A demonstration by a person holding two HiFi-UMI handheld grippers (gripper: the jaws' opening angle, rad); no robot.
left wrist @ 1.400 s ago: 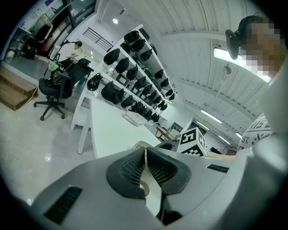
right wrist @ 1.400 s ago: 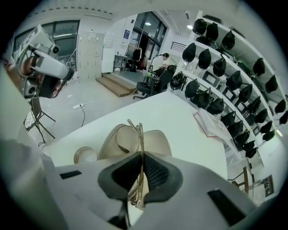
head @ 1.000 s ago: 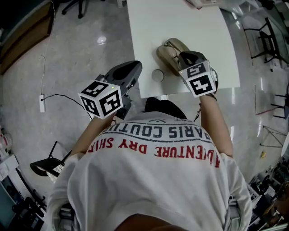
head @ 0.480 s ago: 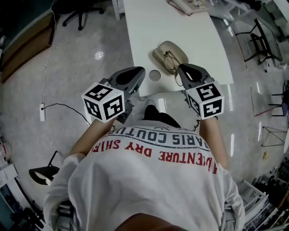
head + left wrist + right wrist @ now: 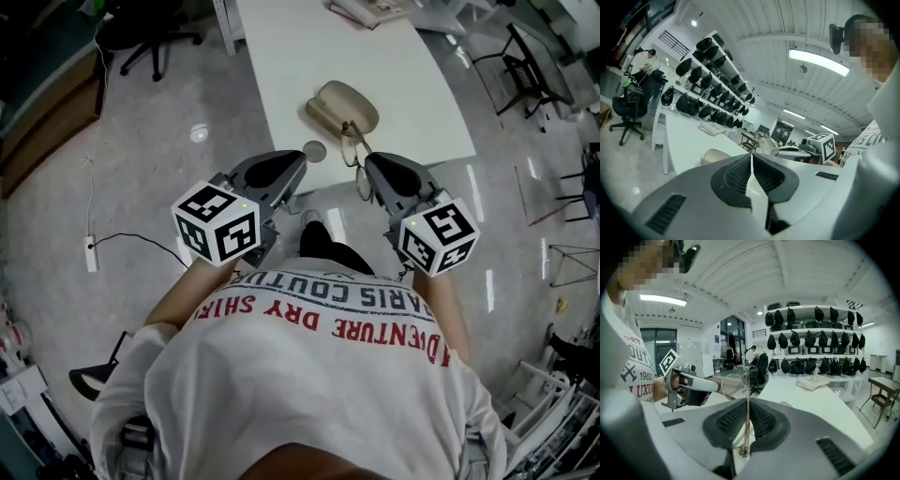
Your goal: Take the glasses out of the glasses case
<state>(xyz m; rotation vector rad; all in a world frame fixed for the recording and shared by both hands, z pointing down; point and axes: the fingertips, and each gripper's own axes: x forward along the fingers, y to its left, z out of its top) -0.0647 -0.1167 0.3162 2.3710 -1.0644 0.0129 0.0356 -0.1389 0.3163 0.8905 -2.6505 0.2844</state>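
The open beige glasses case (image 5: 341, 108) lies on the white table (image 5: 281, 56) near its front edge. The thin-framed glasses (image 5: 356, 161) hang in the air in front of the case, over the table's edge. My right gripper (image 5: 368, 165) is shut on their folded temples (image 5: 746, 413), and a lens (image 5: 725, 386) sticks out to the left of the jaws. Beside it, my left gripper (image 5: 292, 169) is shut with nothing between its pads (image 5: 751, 158). From the left gripper view the glasses (image 5: 767, 143) and the case (image 5: 714, 155) show ahead.
A small grey disc (image 5: 315, 150) sits on the table left of the case. A book (image 5: 367, 11) lies at the far end. Office chairs (image 5: 150, 37) stand on the floor at left, shelves of black bags (image 5: 815, 352) behind the table.
Both grippers drew back from the table toward the person and rose. The right one carried the glasses out of the case and clear of the table edge.
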